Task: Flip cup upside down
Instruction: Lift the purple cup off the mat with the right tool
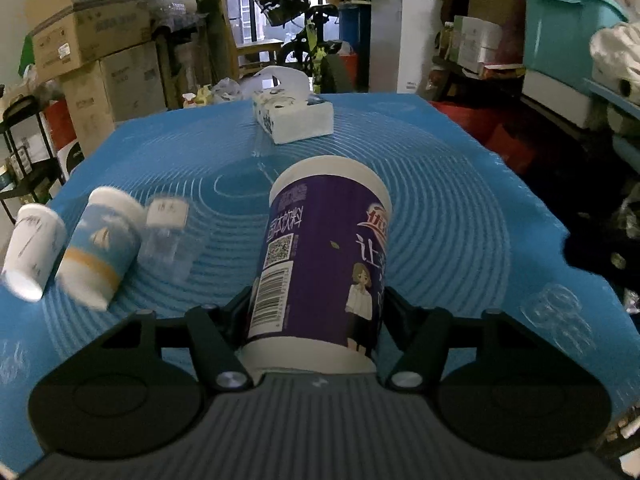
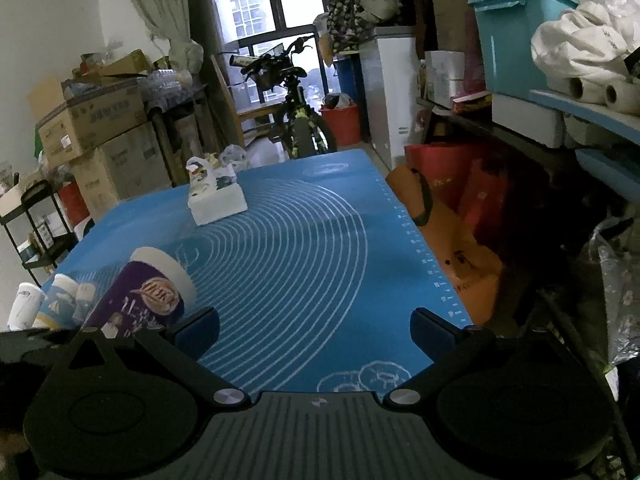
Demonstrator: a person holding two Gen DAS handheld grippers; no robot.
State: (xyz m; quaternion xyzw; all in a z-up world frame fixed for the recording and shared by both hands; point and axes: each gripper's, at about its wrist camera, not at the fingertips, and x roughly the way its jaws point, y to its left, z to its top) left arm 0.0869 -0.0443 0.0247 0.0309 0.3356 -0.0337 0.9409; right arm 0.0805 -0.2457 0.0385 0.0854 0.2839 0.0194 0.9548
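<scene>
The left claw (image 1: pixel 316 312) grips the tall purple-and-white paper cup (image 1: pixel 320 256) at frame centre — the right claw (image 2: pixel 316 328) gapes, holding nothing.

You're holding a purple cup (image 1: pixel 320 252) with white ends, a barcode, a QR code and a cartoon girl on its side. Under it lies a blue mat (image 1: pixel 440 200) printed with white concentric rings. To the left you see a white cup (image 1: pixel 32 252), a sky-blue sailboat cup (image 1: pixel 100 248) with an orange band, and a clear cup (image 1: pixel 166 240).
</scene>
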